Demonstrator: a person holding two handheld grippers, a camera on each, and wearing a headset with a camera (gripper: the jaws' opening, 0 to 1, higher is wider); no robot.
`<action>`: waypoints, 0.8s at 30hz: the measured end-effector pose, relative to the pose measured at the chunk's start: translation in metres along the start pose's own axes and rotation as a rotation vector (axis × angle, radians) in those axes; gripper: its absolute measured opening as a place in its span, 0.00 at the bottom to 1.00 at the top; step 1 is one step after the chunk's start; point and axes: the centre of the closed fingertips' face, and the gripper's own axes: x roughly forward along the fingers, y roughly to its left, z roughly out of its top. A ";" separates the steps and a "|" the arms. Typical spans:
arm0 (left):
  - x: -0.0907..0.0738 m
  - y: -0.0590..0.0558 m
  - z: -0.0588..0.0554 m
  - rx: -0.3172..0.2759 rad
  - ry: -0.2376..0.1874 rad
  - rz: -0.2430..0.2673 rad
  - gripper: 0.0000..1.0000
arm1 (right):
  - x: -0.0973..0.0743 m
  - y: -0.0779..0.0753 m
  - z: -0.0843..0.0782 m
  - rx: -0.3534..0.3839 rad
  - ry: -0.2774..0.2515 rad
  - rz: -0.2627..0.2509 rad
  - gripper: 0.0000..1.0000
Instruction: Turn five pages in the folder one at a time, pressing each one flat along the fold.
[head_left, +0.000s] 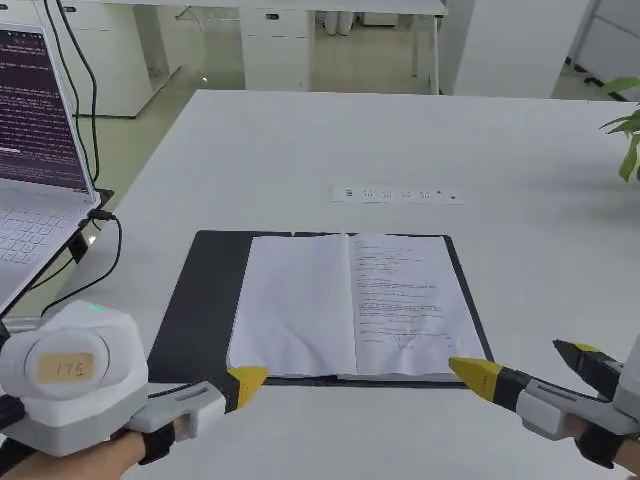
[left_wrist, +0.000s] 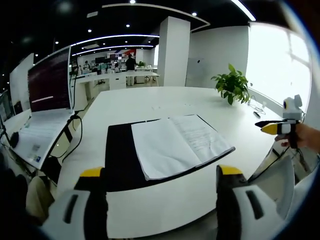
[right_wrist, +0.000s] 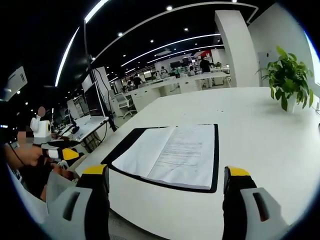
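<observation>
White tabletop, smooth and matte, runs back toward rows of office desks under ceiling lights. On it, close to its near edge, we see the folder lying open and flat: a thin black rectangular cover whose dark border frames the paper on all sides, widest on the left. Its left page is blank white and slightly wavy, with a soft bulge toward the fold. Its right page carries lines of small print that we cannot read. The fold shows as a straight crease down the middle.

Our left gripper hangs in front of the folder's near left corner, jaws spread wide with nothing between them. Our right gripper sits off the near right corner, its jaws equally wide and empty. Both have grey plastic jaws with yellow tips, and neither touches the folder.

A laptop with a lit screen stands at the left, a white power strip lies beyond the folder, and a leafy plant stands at the right
</observation>
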 end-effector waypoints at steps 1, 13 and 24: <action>0.004 -0.002 0.001 0.005 0.003 -0.008 0.89 | 0.001 0.000 0.000 0.001 0.000 0.000 0.94; 0.074 -0.065 0.010 0.097 0.043 -0.150 0.75 | 0.006 0.003 -0.014 0.016 0.029 0.011 0.91; 0.124 -0.115 -0.001 0.159 0.099 -0.238 0.69 | 0.005 -0.006 -0.020 0.044 0.032 -0.015 0.88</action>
